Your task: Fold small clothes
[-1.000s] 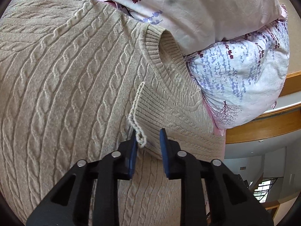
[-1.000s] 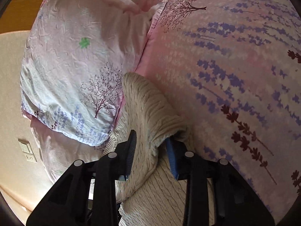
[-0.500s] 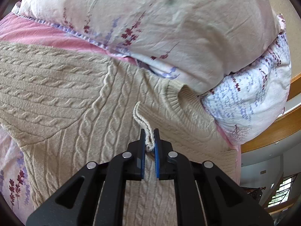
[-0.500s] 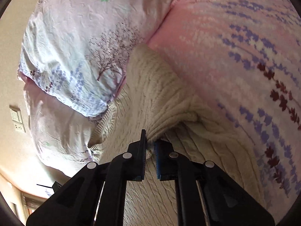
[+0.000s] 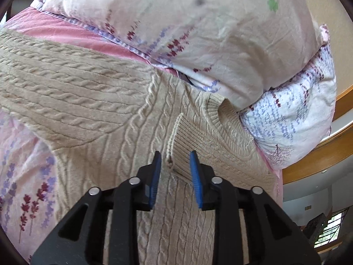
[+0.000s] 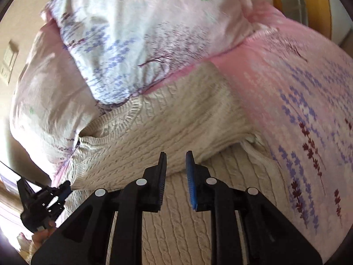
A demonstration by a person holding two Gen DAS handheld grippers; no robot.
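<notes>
Half a second ago, shut tight on the sleeve cuff in the left wrist view; now left gripper jaws apart, cuff lying loose between them on the sweater, low in the middle of the frame. Same for the right gripper: earlier pinched on the folded sleeve, now spread open with the sleeve let go and lying flat across the sweater body. Right view now turned, pillow shifted to the upper middle, and the left gripper newly showing at the lower left edge.
</notes>
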